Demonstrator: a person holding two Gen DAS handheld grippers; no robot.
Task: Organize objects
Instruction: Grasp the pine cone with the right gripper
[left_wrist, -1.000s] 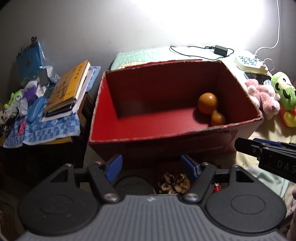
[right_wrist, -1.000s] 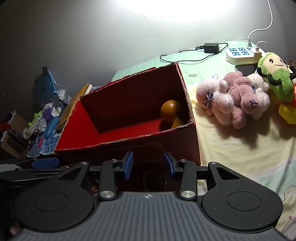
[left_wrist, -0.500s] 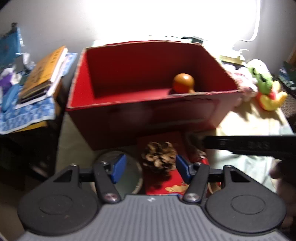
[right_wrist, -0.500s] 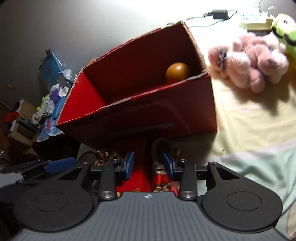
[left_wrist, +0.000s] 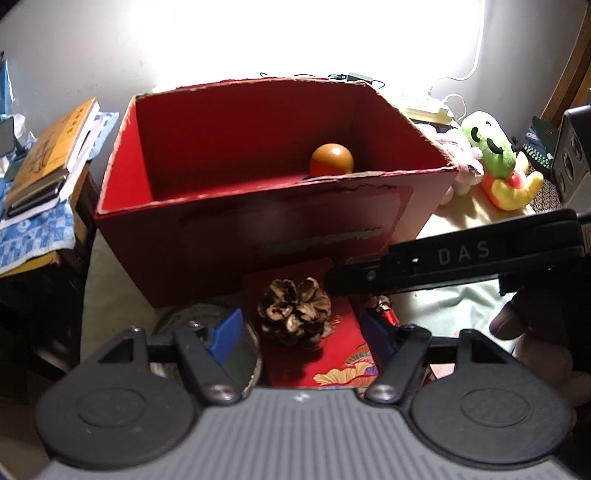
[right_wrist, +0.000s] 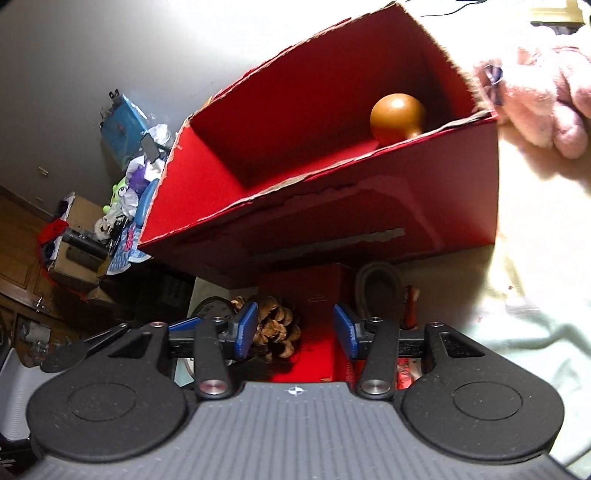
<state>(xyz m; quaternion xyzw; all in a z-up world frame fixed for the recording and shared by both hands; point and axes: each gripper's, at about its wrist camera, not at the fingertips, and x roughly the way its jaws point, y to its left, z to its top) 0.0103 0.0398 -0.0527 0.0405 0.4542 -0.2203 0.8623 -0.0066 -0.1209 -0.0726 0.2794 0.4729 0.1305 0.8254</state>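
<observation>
Both grippers dipped, jaws just opening; pine cone (left_wrist: 294, 311) between left jaws

Left tongs (left_wrist: 301, 334), right tongs (right_wrist: 295, 330) angled down, jaws just opened, empty.

Both wrist views look steeply down, close, sharing the red box (left_wrist: 258, 221) and pinecone (left_wrist: 293, 312).

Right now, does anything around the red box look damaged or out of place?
Yes: the red box has ragged, torn top edges, and its front face shows peeled strips. A pine cone sits on a red packet outside it, not yet put away.
</observation>
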